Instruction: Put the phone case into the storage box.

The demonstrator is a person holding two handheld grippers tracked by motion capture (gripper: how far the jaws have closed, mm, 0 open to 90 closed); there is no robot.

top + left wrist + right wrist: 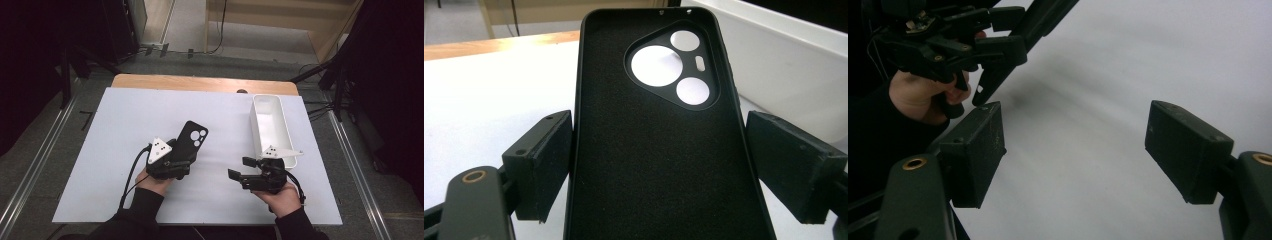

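Black phone case [659, 150] sits between the pads of the left tongs [172, 159], inner side up, camera cutout at the far end. In the left gripper view the left pad [544, 162] lies against the case edge; the right pad is just beside the other edge with a thin gap visible, so a firm clamp can't be confirmed from that side. In the high view the case [191, 140] juts forward and slightly right out of the left tongs, over the middle of the white surface [125, 125]; whether its far end touches the surface or is raised can't be told.

Right tongs [240, 169] stand wide, nothing between the pads; the right gripper view shows bare white surface [1088, 150] in the gap. They point left across the surface towards the left hand [923, 95], well apart from the case.

White bin [272, 127] stands on the right side of the surface, long axis running away from the person, its near end just beside the right tongs' grey plate. The bin wall [784, 65] shows behind the case in the left gripper view.
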